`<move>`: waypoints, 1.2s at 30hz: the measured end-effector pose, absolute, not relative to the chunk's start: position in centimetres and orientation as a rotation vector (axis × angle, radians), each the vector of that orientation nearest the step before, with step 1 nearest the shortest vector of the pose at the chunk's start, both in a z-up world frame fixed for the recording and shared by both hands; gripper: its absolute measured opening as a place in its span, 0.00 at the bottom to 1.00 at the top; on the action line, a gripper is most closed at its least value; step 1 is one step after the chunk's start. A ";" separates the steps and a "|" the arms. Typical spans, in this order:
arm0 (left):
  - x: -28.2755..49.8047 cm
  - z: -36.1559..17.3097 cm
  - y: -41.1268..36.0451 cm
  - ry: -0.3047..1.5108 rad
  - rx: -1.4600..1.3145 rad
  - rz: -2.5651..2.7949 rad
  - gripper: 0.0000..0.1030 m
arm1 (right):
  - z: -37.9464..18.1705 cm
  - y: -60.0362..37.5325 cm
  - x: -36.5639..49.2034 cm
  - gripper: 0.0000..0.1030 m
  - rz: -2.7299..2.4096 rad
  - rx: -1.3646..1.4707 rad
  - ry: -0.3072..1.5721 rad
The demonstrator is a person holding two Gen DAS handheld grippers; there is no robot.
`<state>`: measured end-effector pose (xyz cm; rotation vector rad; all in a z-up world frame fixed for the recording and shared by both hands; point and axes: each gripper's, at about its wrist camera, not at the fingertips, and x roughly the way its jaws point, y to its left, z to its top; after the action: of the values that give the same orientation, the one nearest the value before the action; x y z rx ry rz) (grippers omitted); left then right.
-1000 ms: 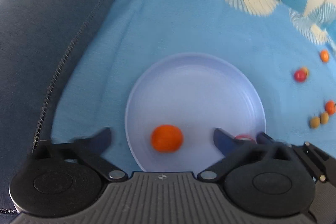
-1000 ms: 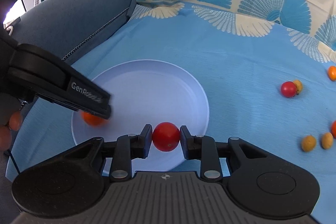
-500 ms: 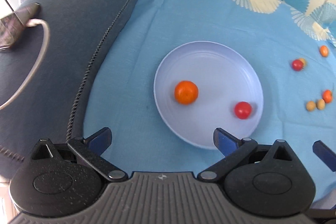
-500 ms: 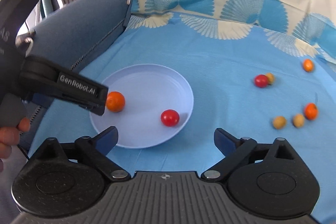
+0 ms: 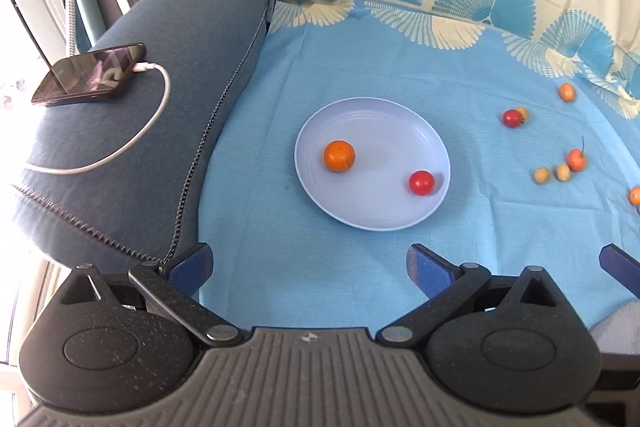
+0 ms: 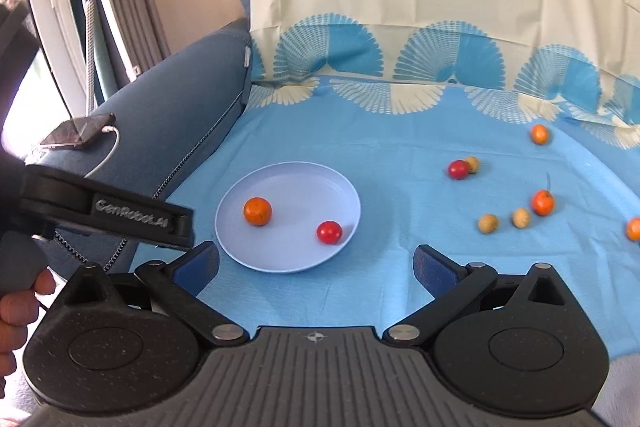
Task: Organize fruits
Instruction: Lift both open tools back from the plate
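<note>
Both grippers, left (image 5: 308,263) and right (image 6: 316,263), hang spread and empty, the right's jaws just opened. Orange fruit (image 6: 257,211) and red fruit (image 6: 329,232) lie in the plate (image 6: 288,175) on the blue cloth (image 6: 400,131); a phone (image 5: 90,73) rests on the armrest (image 5: 200,39) at its left edge.

Right gripper (image 6: 316,267) jaws just opened wide, empty; round red tomato (image 6: 329,232) sits in pale-blue round plate (image 6: 256,259) beside orange citrus fruit (image 6: 257,211).

Bright daylight from left window (image 5: 16,27); fisheye-curved edges; sharp focus.
</note>
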<state>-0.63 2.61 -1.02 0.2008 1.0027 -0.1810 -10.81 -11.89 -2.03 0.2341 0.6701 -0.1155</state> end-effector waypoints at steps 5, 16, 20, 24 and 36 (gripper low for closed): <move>-3.1 0.2 2.9 0.968 0.201 -0.189 1.00 | -1.0 -11.6 -13.3 0.99 -0.128 0.230 0.624; -6.1 1.8 3.3 0.916 0.207 -0.192 1.00 | 1.0 -10.9 -16.3 0.99 -0.121 0.209 0.546; -6.7 2.3 3.5 0.903 0.205 -0.190 1.00 | 1.3 -10.7 -16.7 0.99 -0.116 0.208 0.539; -6.9 2.5 3.7 0.896 0.205 -0.194 1.00 | 1.6 -10.4 -16.9 0.99 -0.120 0.208 0.545; -7.3 2.7 3.6 0.885 0.211 -0.191 1.00 | 1.7 -10.4 -17.3 0.99 -0.120 0.219 0.545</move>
<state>-7.30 3.61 2.75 0.2110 0.8853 -0.1909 -17.32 -10.42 1.70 0.2189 0.5455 -0.1199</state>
